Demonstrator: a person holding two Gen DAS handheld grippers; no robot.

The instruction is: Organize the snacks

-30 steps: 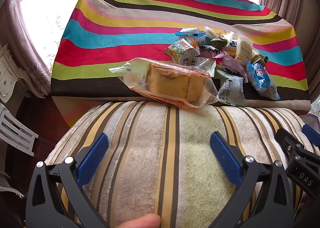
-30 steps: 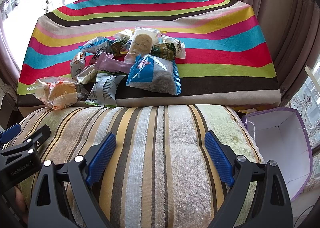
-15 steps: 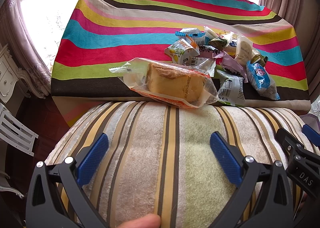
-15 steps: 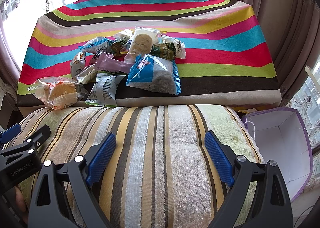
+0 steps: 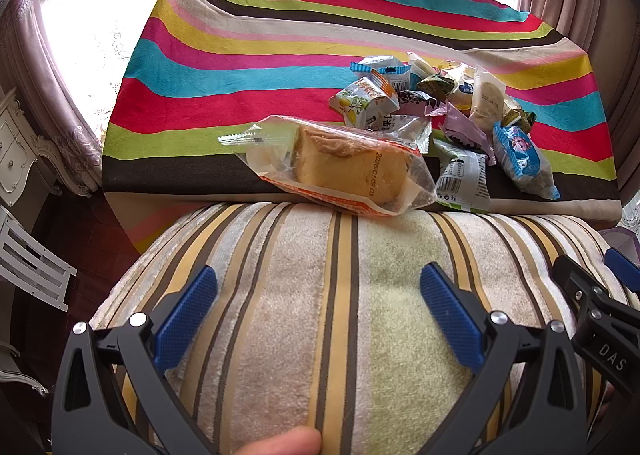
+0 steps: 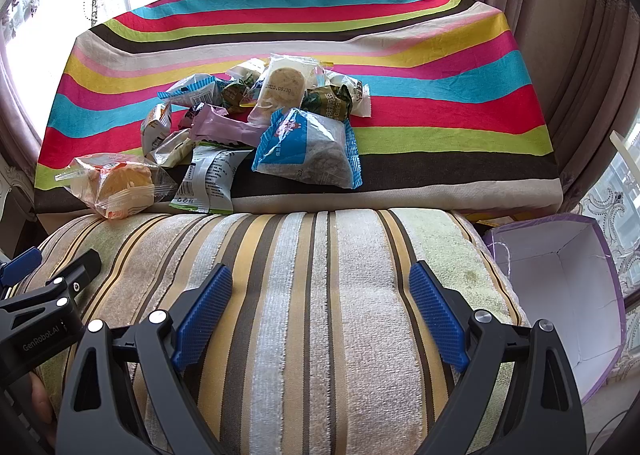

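A heap of wrapped snacks (image 6: pixel 256 123) lies on a table under a bright striped cloth (image 5: pixel 280 67). Nearest the front edge is a clear packet with a piece of sponge cake (image 5: pixel 344 167), seen also as the cake packet (image 6: pixel 120 183) in the right wrist view. A blue and white packet (image 6: pixel 312 151) and a white and green packet (image 6: pixel 208 183) lie beside it. My left gripper (image 5: pixel 316 295) stands open over a striped towel (image 5: pixel 320 315), well short of the snacks. My right gripper (image 6: pixel 320 287) is open too, empty, beside the left one.
An open white paper bag with a purple rim (image 6: pixel 560 295) stands low at the right of the towel. Curtains (image 6: pixel 540 15) hang behind the table. White furniture (image 5: pixel 24 159) and a white chair (image 5: pixel 32 263) are at the far left.
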